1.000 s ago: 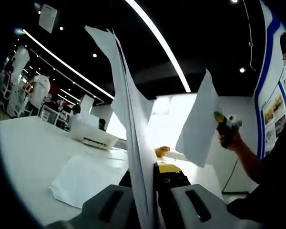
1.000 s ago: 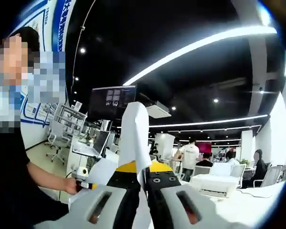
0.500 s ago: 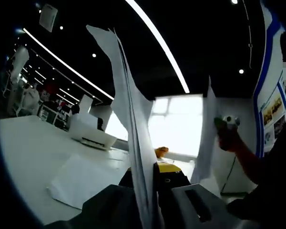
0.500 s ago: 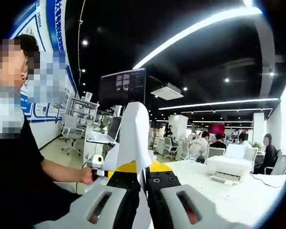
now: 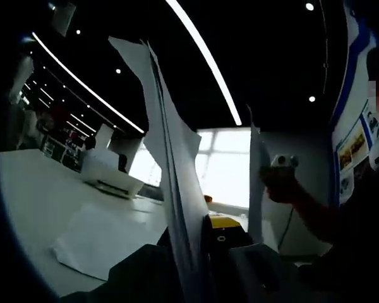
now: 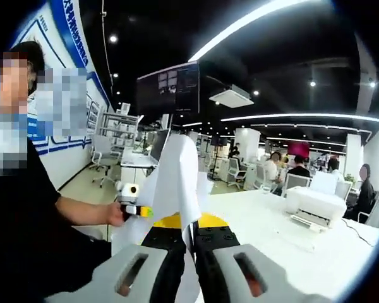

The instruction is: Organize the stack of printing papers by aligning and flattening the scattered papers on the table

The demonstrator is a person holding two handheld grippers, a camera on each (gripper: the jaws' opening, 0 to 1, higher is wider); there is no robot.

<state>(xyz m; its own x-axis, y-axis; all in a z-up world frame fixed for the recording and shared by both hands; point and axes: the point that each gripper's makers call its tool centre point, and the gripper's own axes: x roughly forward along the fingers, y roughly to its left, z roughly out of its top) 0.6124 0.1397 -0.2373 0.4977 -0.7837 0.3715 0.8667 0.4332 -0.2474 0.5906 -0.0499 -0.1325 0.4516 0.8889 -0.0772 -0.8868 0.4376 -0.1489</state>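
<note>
My left gripper point(image 5: 203, 243) is shut on a bundle of white papers point(image 5: 170, 158) that stands upright between its jaws, above the white table point(image 5: 31, 202). One more sheet point(image 5: 98, 237) lies flat on the table to the left. My right gripper point(image 6: 191, 237) is shut on a curled white sheet point(image 6: 177, 180) that rises from its jaws. In the left gripper view the right gripper point(image 5: 279, 165) hangs in a hand at the right, its sheet point(image 5: 256, 183) seen nearly edge-on. In the right gripper view the left gripper point(image 6: 131, 202) is at the left with its papers point(image 6: 136, 230).
A white printer point(image 5: 107, 180) sits far back on the table, also in the right gripper view as the printer point(image 6: 319, 203) on the table point(image 6: 271, 237). The person's dark sleeve point(image 6: 31, 240) is at the left. Other people sit at desks behind.
The right gripper and its sheet came nearer the left gripper, the sheet turning from face-on to edge-on. The right gripper view has tilted down, showing more table. Both grips hold.
</note>
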